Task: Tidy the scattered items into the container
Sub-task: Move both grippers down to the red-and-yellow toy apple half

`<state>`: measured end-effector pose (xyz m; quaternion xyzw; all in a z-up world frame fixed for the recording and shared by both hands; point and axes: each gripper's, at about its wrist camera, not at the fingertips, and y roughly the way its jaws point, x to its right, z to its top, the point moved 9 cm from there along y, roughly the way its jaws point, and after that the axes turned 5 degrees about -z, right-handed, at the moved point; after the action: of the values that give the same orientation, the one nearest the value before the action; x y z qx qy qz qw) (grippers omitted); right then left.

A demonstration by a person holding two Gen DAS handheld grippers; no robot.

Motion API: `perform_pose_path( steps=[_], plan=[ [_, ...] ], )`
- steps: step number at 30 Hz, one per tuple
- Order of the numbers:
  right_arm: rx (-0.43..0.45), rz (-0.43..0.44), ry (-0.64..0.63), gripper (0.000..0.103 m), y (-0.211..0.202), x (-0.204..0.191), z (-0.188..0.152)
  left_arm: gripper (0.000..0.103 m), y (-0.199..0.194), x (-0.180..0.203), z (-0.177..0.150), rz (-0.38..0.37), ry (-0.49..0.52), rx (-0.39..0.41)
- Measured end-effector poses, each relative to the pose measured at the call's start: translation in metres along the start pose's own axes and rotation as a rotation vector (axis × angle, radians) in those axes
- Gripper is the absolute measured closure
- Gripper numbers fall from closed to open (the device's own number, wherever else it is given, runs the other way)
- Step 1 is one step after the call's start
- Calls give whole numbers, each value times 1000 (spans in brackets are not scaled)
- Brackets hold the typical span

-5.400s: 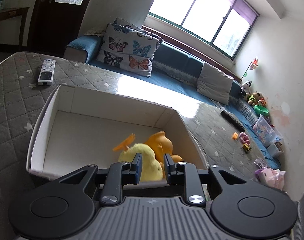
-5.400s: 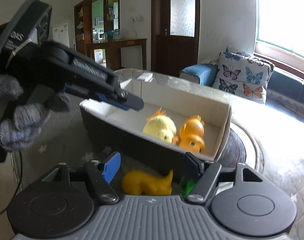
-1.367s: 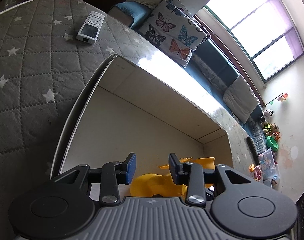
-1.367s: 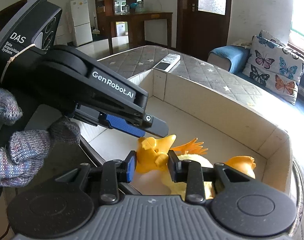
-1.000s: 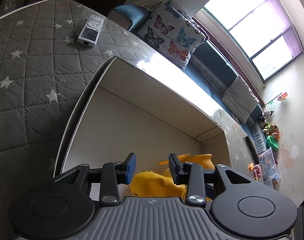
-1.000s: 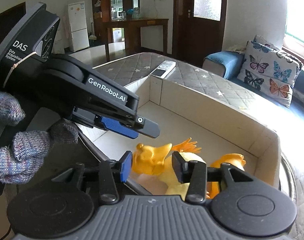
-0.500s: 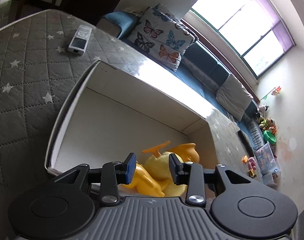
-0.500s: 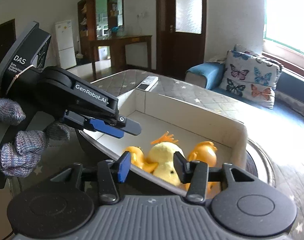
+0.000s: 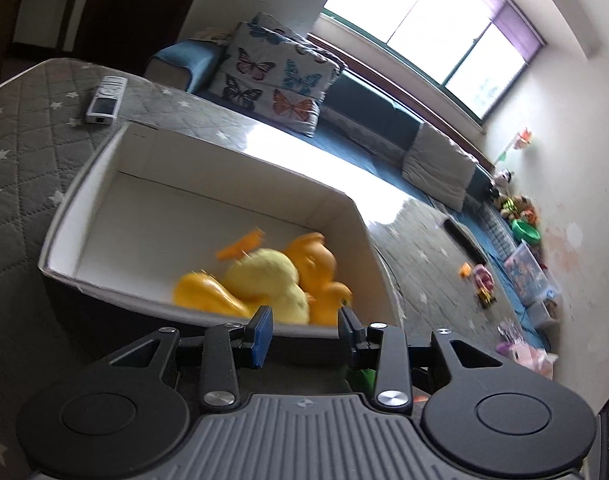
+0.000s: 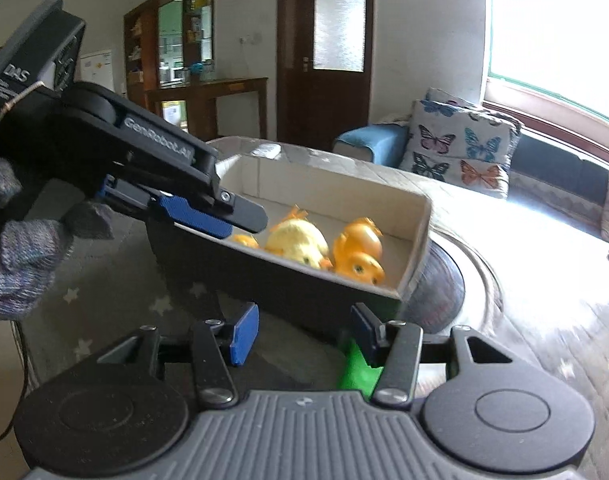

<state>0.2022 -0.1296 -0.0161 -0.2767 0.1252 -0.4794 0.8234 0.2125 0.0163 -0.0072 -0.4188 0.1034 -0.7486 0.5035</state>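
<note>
**Three toys in container; both grippers empty, green item lying outside**

The white-lined box (image 9: 208, 200) sits on the grey star-quilted surface (image 9: 20, 152). Three toys lie bunched at its right end: a pale yellow plush duck (image 9: 272, 280) in the middle, an orange duck (image 9: 320, 276) to its right and touching it, and a yellow-orange toy (image 9: 204, 290) to its left, against the near wall. All three are blurred in the left wrist view; finer detail cannot be made out.

The left gripper (image 9: 304, 330) hangs just outside the box's near wall. Its jaws are parted and nothing sits between them. In the right wrist view the left gripper (image 10: 220, 216) reaches over the near left rim of the box (image 10: 336, 196), held by a gloved hand (image 10: 20, 248).

The right gripper (image 10: 304, 332) stands in front of the box's dark outer wall, jaws wide apart and empty. A green item (image 10: 358, 372) lies on the quilted surface just beside its right finger, outside the box; its shape cannot be told.

A white remote (image 9: 106, 100) lies on the quilt beyond the box, well apart from it. Butterfly cushions (image 9: 276, 80) rest on the blue sofa (image 9: 368, 108) behind.
</note>
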Motion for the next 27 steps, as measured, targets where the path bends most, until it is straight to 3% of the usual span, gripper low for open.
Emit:
perform_pose_path(
  steps=[11, 12, 13, 15, 27],
  plan=[
    [-51, -67, 68, 51, -19, 30, -47, 65, 28, 30, -44, -47, 5, -106],
    [-51, -72, 76, 50, -22, 33, -49, 65, 30, 32, -47, -50, 7, -114],
    [-50, -79, 84, 40, -24, 37, -51, 65, 31, 34, -49, -53, 9, -120],
    [-42, -104, 90, 33, -29, 44, -56, 65, 34, 40, -53, -64, 16, -133],
    [-80, -149, 144, 28, -33, 75, -82, 65, 54, 78, -81, -165, 24, -232]
  ],
)
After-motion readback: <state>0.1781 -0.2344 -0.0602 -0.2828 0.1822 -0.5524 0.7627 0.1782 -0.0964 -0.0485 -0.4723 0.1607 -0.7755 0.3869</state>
